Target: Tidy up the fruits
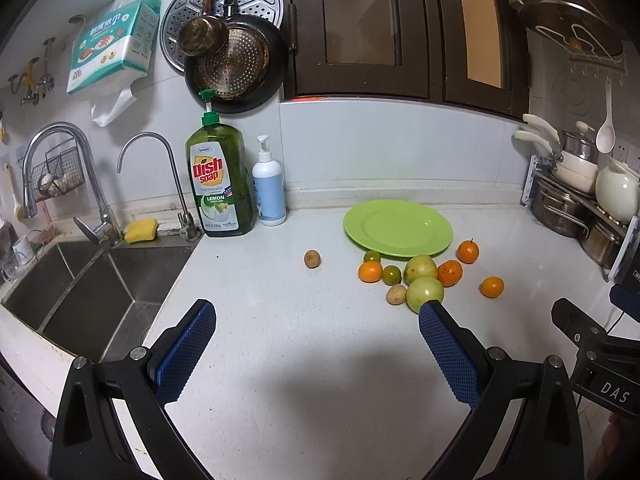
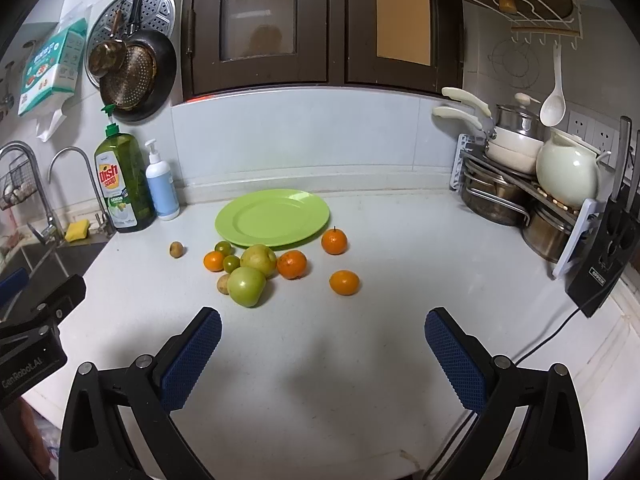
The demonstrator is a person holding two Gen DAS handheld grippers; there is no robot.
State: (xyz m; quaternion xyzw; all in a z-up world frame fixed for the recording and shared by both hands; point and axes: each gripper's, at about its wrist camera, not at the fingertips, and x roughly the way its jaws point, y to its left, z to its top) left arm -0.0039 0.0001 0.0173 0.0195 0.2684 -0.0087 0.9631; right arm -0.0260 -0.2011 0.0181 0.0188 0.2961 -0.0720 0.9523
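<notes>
A green plate (image 1: 398, 228) (image 2: 273, 217) lies empty at the back of the white counter. In front of it lie several fruits: two green guavas (image 1: 425, 293) (image 2: 246, 286), several oranges (image 1: 491, 286) (image 2: 344, 282), two small green citrus (image 1: 391, 274) (image 2: 231, 263), and two small brown fruits, one apart to the left (image 1: 312, 259) (image 2: 176, 249). My left gripper (image 1: 316, 312) is open and empty, above the counter short of the fruits. My right gripper (image 2: 322, 322) is open and empty, also short of them.
A sink (image 1: 80, 280) with taps lies at the left. A dish soap bottle (image 1: 220, 184) (image 2: 122, 184) and a white pump bottle (image 1: 269, 190) (image 2: 162, 188) stand by it. A rack of pots (image 2: 520, 184) and a black knife block (image 2: 608, 252) stand at the right.
</notes>
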